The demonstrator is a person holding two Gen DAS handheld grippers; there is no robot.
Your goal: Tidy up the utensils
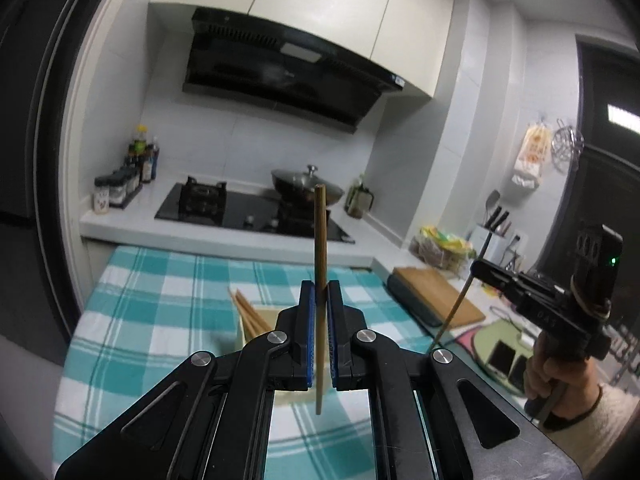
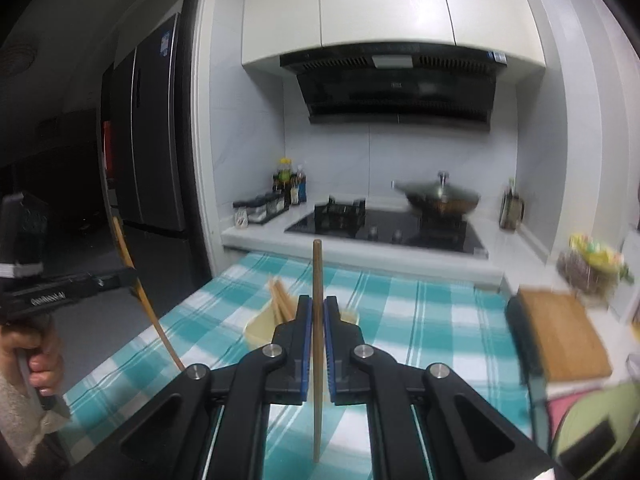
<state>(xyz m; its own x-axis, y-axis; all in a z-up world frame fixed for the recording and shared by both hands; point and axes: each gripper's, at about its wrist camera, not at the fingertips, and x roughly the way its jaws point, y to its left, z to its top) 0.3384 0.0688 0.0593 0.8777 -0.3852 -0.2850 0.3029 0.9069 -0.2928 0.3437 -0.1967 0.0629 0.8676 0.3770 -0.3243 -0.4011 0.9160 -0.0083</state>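
I have both grippers clenched, the left gripper (image 1: 319,300) and the right gripper (image 2: 316,312) each pinching one upright chopstick (image 1: 320,264) above the cream holder (image 2: 260,326) at twelve o'clock; thin sticks may pivot and miss it.

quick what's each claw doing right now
left claw: closed on a wooden chopstick, held upright
right claw: closed on another wooden chopstick, also upright

Black two-finger gripper (image 1: 319,292) with blue ribbed pads (image 1: 307,332) and round silver screws (image 1: 277,336); fuzzy cream sleeve (image 1: 612,412)
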